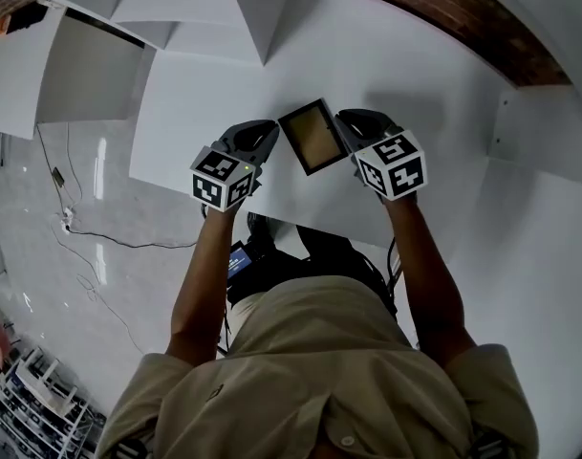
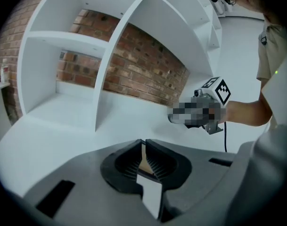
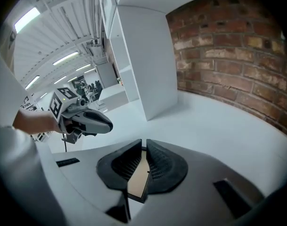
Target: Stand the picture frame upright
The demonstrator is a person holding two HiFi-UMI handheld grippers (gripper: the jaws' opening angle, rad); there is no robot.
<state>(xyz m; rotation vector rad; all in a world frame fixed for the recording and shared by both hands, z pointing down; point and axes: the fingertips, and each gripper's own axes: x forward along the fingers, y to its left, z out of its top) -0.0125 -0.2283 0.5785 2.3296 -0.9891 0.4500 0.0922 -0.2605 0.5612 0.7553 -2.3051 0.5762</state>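
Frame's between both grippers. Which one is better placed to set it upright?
Left, likely. The left gripper is clamped tight on one edge of the picture frame; the right gripper has the opposite edge between its jaws, but whether they press is unclear.

— What's around here?
— A white surface (image 1: 224,75), with a brick wall (image 1: 463,12) behind it.
— And to the left?
— White shelf dividers (image 2: 105,79) stand on it. A thin cable (image 1: 128,242) trails across the glossy floor (image 1: 42,285).
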